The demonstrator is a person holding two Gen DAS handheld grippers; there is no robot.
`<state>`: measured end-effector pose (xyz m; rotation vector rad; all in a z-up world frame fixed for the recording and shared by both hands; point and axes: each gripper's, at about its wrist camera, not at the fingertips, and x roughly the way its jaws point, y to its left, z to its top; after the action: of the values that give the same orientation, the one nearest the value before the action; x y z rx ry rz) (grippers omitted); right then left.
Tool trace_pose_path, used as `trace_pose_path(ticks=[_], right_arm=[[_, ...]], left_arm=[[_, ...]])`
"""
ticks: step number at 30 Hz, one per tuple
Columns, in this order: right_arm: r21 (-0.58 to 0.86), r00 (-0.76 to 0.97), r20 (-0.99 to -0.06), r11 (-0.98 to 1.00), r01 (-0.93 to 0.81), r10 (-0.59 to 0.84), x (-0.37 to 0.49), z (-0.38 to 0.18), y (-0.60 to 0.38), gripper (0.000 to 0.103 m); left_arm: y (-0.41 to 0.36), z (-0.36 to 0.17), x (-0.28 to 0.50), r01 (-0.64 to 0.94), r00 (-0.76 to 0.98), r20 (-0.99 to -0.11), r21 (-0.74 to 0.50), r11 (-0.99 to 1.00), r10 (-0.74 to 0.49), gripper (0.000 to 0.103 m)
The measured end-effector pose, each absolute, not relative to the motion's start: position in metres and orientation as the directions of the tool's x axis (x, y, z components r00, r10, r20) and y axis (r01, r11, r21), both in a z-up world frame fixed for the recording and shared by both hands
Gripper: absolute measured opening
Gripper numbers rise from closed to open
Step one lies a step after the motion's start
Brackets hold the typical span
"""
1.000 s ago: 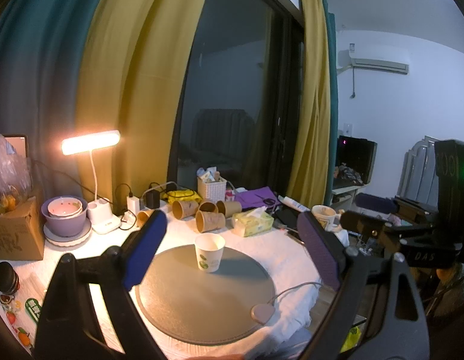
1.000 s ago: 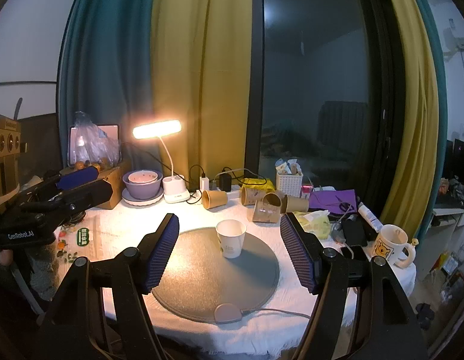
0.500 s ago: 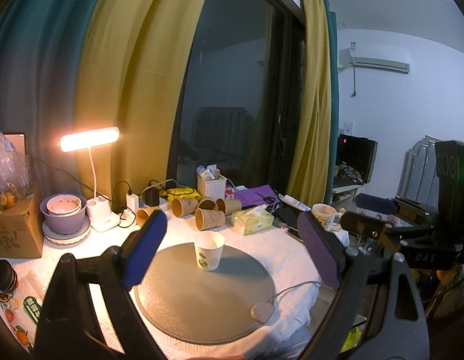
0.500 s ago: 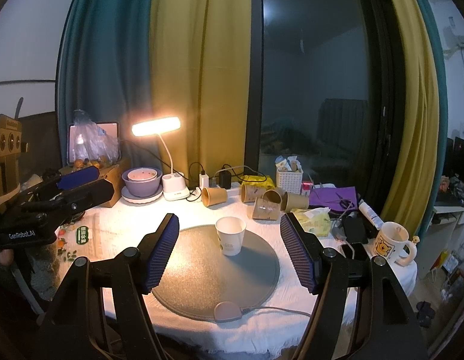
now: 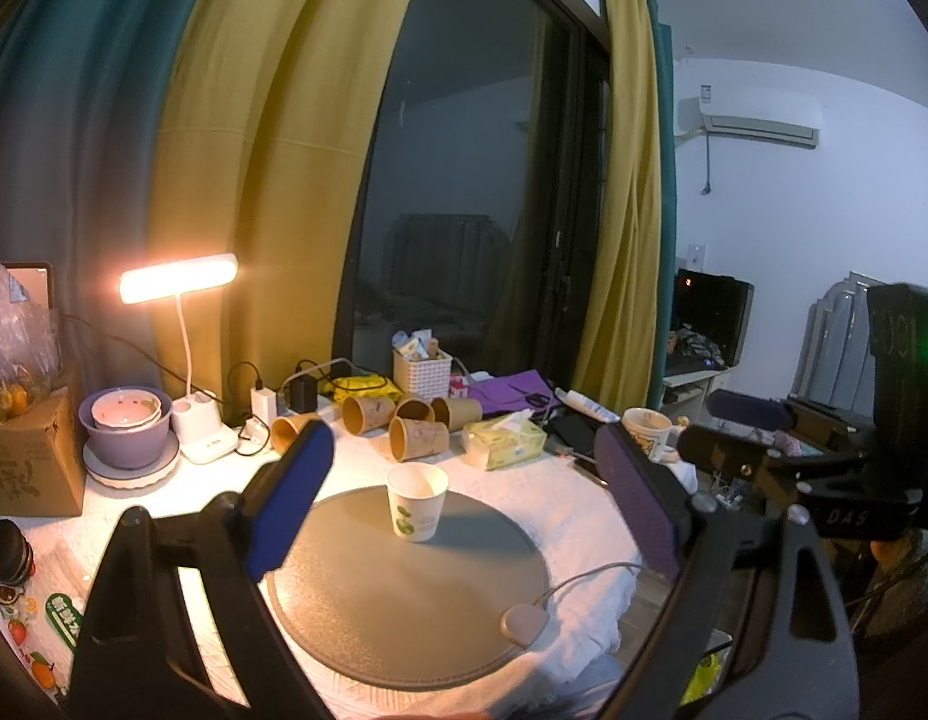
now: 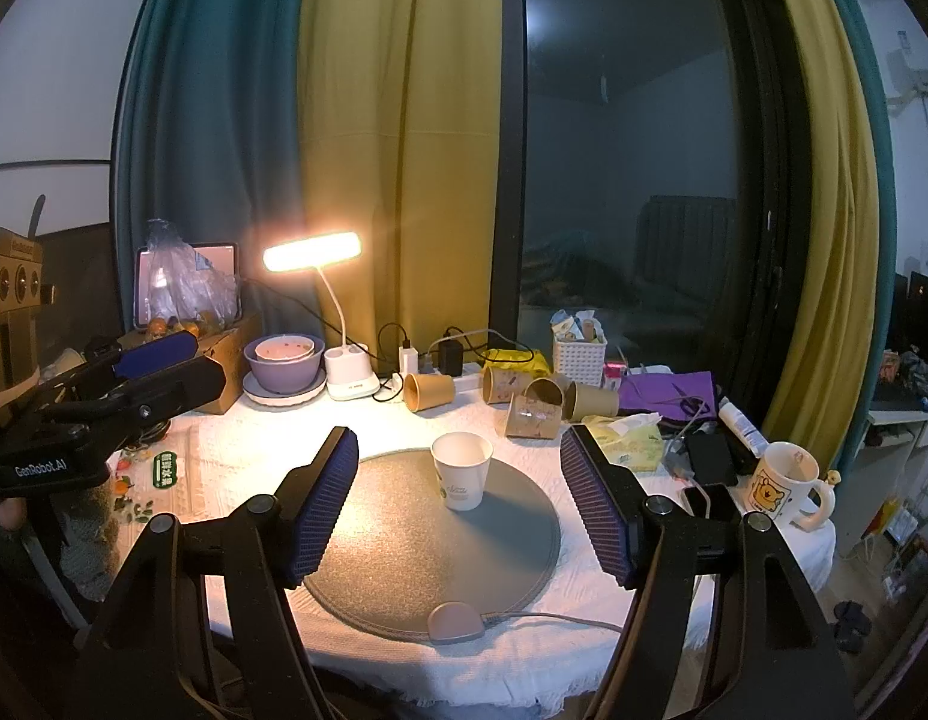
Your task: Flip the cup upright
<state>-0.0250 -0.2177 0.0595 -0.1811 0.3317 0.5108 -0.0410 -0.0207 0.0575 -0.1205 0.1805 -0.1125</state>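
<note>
Both tongs stand wide apart and hold nothing: the left tongs (image 5: 464,498) frame the lower middle of the left wrist view with blue pads, and the right tongs (image 6: 461,504) do the same in the right wrist view, each pair raised clear of the bench (image 6: 236,450). Between the pads in both views stands the white paper cup (image 5: 417,501) (image 6: 462,471), upright with its mouth facing up, touched by neither pair. It rests on the far part of a round grey mat (image 5: 404,594) (image 6: 416,552) at the centre of the frame, a shadow falling to its right. At the mat's near edge lies a small pinkish puck (image 6: 455,623) with a cable running off to the right. Behind the cup, toward the middle of the frame, several brown paper cups (image 6: 533,405) lie on their sides on the white cloth. A lit desk lamp (image 6: 313,252) glows at upper left of centre, with a purple bowl (image 6: 283,366) just left of its base. A yellow tissue pack (image 6: 626,444) and a bear-print mug (image 6: 785,483) sit to the right.
</note>
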Motion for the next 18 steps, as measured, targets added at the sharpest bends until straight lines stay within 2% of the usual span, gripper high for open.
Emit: trace_pose_path(ticks=[18], right_arm=[[-0.087, 0.82, -0.357, 0.858, -0.506, 0.447, -0.0255, 0.059, -0.2175, 0.073]], left_arm=[[-0.0213, 0.058, -0.0411, 0.099, 0.978, -0.172, -0.13, 0.987, -0.121, 0.09]])
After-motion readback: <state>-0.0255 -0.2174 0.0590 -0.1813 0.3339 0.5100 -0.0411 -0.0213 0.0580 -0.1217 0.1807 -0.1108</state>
